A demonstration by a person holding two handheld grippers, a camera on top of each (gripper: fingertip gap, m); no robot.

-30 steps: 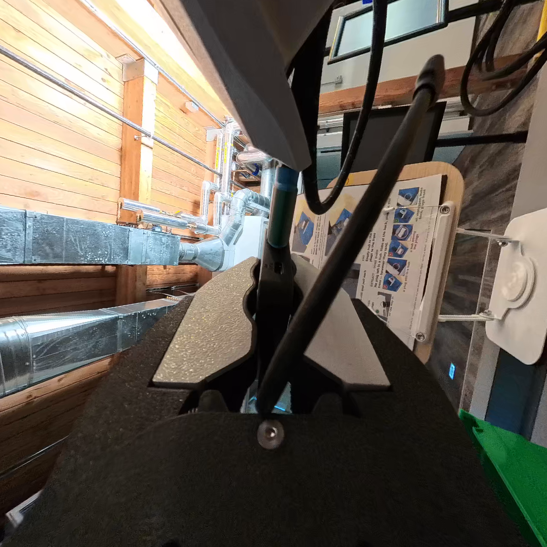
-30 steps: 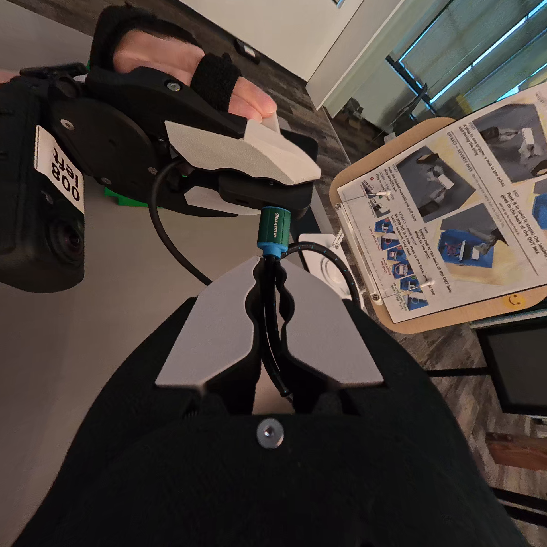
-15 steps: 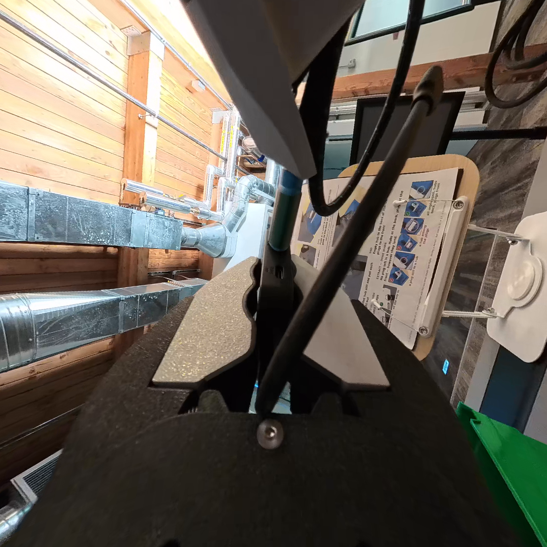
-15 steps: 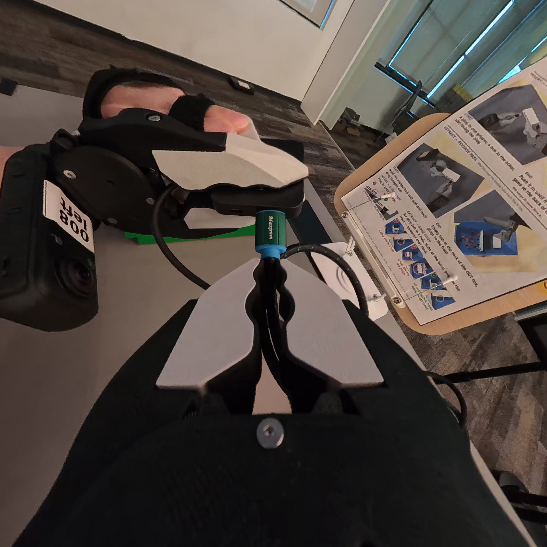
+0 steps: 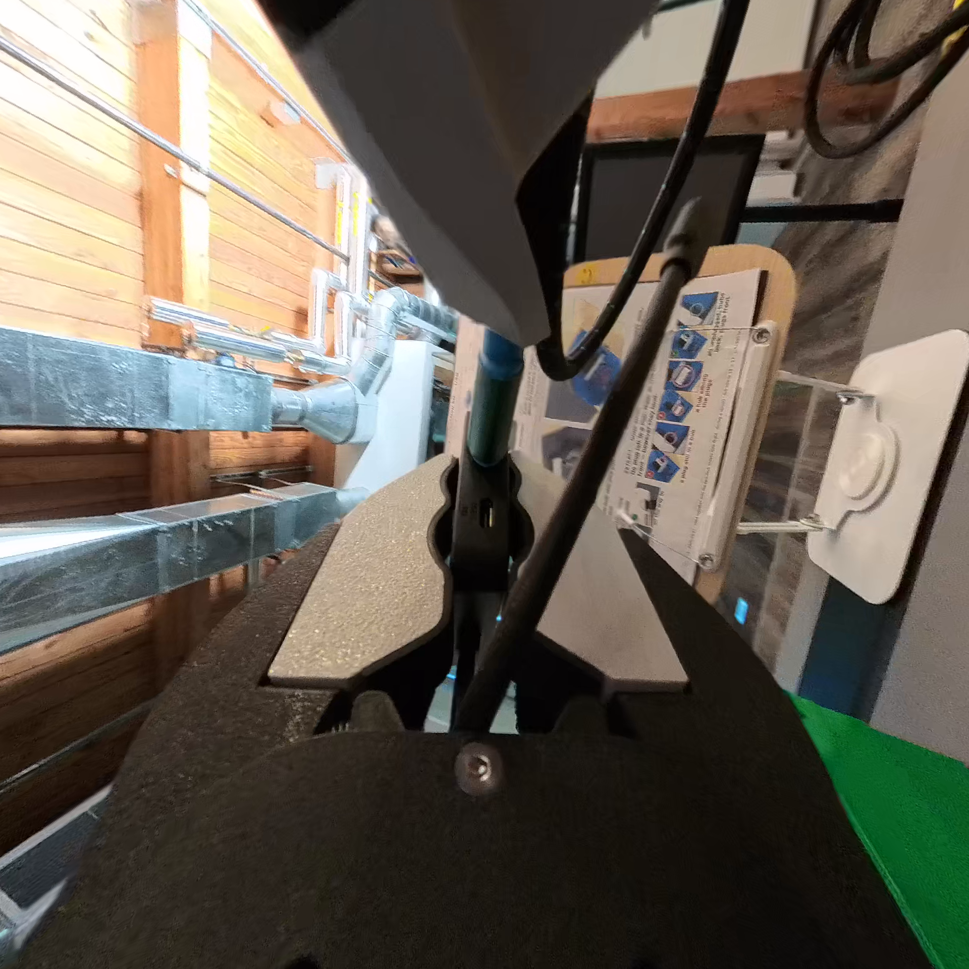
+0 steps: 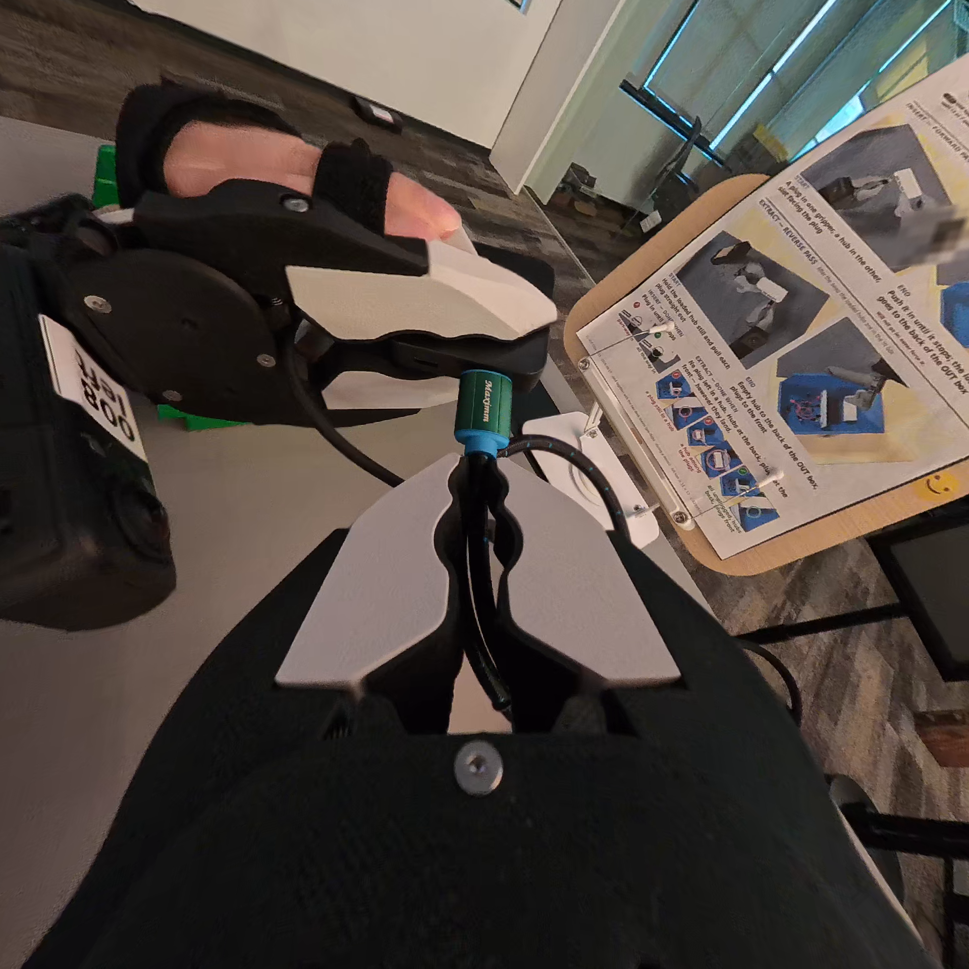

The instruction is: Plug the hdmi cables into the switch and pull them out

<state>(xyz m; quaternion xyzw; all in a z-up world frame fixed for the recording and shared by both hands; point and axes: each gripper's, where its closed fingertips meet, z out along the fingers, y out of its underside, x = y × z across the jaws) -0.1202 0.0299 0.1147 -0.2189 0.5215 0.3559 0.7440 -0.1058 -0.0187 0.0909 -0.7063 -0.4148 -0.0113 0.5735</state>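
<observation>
While the left gripper [image 6: 493, 351] clamps the switch [image 6: 472, 356] flat between its white fingers [image 6: 419, 304], the right gripper [image 6: 480, 493] pinches the braided cable [image 6: 480, 556] just behind the plug [image 6: 482, 414]. That green and blue plug stands against the switch's near edge, seated in a port; how deep it sits cannot be told. Behind the plug, the cable bends into a loop to the right and runs back between the right gripper's closed fingers. A second black cable [image 6: 335, 435] leaves the switch at its rear and droops toward the grey table [image 6: 210, 498]. A hand [image 6: 293, 173] in a black strap holds the left gripper above the switch. Right of the switch stands a board [image 6: 786, 398] with a printed sheet, on a white base [image 6: 592, 472]. Beyond the switch, a green bin [image 6: 107, 173] peeks out past the hand. From the left wrist view, the switch [image 5: 482, 529] shows edge-on between the dark fingers of the left gripper [image 5: 485, 503], with the plug [image 5: 490, 414] rising from it to the right gripper's grey finger [image 5: 445, 157], and a thick black cable [image 5: 577, 498] crossing in front.
</observation>
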